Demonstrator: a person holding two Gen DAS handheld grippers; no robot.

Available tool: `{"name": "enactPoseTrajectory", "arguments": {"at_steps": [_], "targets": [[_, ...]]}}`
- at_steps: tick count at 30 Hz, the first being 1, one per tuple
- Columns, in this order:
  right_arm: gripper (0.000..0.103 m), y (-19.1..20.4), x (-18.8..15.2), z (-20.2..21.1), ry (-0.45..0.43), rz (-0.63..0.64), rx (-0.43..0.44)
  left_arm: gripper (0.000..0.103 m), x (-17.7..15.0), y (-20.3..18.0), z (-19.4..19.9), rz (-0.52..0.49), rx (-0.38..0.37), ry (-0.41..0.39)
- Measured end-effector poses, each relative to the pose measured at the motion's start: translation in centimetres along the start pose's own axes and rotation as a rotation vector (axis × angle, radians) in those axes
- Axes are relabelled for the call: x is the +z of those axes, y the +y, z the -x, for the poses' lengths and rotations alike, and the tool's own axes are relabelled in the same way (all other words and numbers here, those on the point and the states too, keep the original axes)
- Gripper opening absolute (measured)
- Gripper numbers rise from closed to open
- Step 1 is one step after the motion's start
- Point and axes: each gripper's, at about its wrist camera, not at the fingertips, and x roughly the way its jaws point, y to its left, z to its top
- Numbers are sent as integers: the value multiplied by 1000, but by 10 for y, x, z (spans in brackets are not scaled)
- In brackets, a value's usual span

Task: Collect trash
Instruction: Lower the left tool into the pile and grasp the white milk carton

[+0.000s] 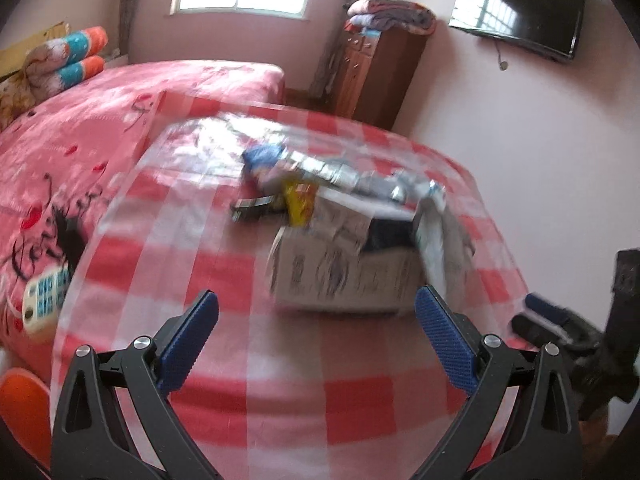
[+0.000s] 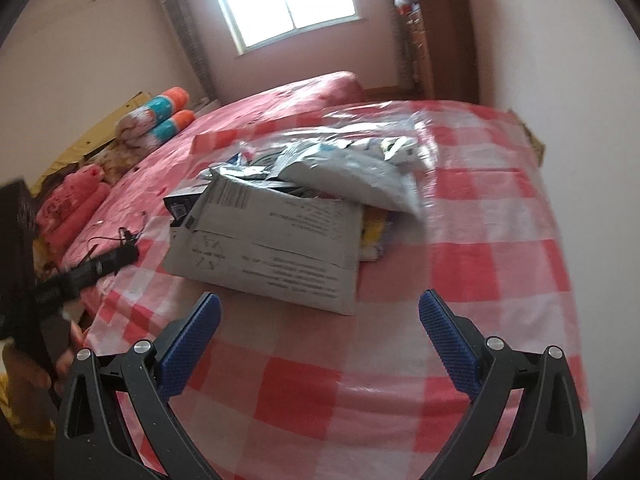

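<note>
Two views: from the left wrist, the left tongs (image 1: pixel 316 312) hung open and empty near a cardboard box (image 1: pixel 344 276) mid-surface (image 1: pixel 288 396), crumpled wrappers (image 1: pixel 356 180) beyond, likely light and soft. From the right wrist, the right tongs (image 2: pixel 320 314) gaped empty; the box's stiff near edge looked graspable, open checked cloth around it.
</note>
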Motion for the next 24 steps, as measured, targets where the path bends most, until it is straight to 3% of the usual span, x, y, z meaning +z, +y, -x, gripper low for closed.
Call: {"name": "enactPoseTrajectory", "arguments": {"at_steps": [6, 9, 12, 14, 17, 20, 24], "targets": [[98, -15, 28, -14, -10, -17, 18, 99, 46, -10, -18, -13, -51, 4], [96, -25, 46, -19, -21, -22, 18, 99, 68, -15, -34, -9, -42, 8], [75, -34, 63, -26, -24, -14, 2, 99, 93, -18, -50, -29, -47, 17], [75, -39, 70, -34, -10, 11, -21, 99, 106, -20, -59, -62, -66, 39], [76, -45, 75, -46, 9, 84, -58, 99, 119, -33, -79, -212, -113, 133], [90, -48, 77, -61, 51, 165, -64, 99, 122, -45, -97, -363, -78, 191], [93, -47, 78, -77, 75, 233, -101, 99, 116, -49, -127, -481, -55, 307]]}}
